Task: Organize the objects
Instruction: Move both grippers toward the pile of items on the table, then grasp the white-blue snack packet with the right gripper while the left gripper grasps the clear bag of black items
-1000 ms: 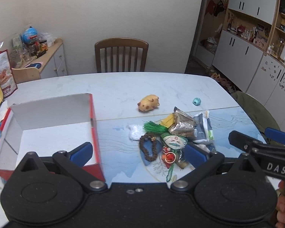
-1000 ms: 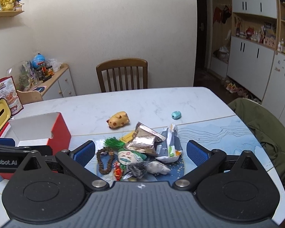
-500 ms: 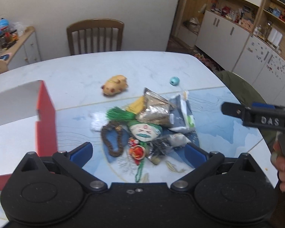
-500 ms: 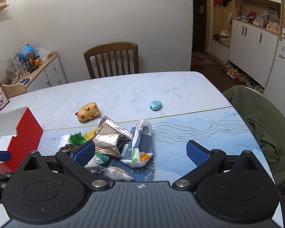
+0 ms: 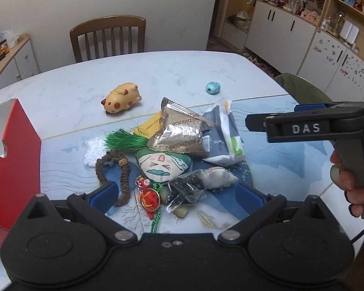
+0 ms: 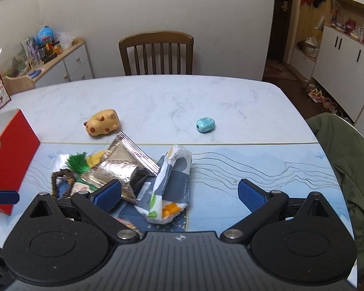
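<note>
The marble counter (image 6: pixel 172 97) carries a red box (image 5: pixel 21 150) at its left edge. Right of the box lies a heap: a grey-white packet (image 6: pixel 172 184), a silver foil pouch (image 5: pixel 182 131) touching it, a face-printed pouch (image 5: pixel 160 165), a brown bead loop (image 5: pixel 114 172), a green tassel (image 5: pixel 123 140). Beyond the heap, apart from it, sit a yellow spotted toy (image 5: pixel 121 98) and a small teal ball (image 6: pixel 205 124). Left claw (image 5: pixel 174 191) hangs over the heap's near edge, fingers wide apart, empty; right claw (image 6: pixel 179 192) likewise spread, over the packet.
</note>
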Demonstrator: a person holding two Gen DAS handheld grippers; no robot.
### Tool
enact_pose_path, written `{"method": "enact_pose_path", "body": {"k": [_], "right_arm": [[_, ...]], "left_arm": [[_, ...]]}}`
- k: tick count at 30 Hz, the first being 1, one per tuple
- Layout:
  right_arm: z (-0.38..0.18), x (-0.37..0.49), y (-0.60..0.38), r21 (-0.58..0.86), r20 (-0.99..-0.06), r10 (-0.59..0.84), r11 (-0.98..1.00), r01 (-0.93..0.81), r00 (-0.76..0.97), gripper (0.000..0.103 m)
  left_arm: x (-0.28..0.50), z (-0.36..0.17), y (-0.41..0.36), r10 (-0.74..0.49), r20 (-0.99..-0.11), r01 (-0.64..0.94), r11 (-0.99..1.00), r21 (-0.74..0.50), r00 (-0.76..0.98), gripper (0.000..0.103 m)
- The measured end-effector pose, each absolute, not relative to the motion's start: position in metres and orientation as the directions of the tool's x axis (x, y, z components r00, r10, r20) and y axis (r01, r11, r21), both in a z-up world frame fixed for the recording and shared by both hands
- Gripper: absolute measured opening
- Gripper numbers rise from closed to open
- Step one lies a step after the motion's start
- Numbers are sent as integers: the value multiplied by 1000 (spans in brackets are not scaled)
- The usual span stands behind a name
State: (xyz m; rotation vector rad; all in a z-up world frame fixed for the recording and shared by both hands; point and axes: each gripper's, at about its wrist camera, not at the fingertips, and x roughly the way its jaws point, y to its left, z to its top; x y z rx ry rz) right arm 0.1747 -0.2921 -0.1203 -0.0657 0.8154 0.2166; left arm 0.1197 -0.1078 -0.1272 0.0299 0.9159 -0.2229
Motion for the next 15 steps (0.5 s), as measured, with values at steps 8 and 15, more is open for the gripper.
{"method": "enact_pose_path", "body": {"k": [8, 15], "right_arm": [[-147, 198, -286, 15, -764, 190, 961, -278, 617, 93], [-163, 210, -285, 20, -783, 205, 952, -307, 587, 80]], "left_arm": [[130, -148, -124, -127, -799, 200, 980, -9, 587, 96], [133, -155, -134, -111, -795, 212, 977, 23, 597, 82]]}}
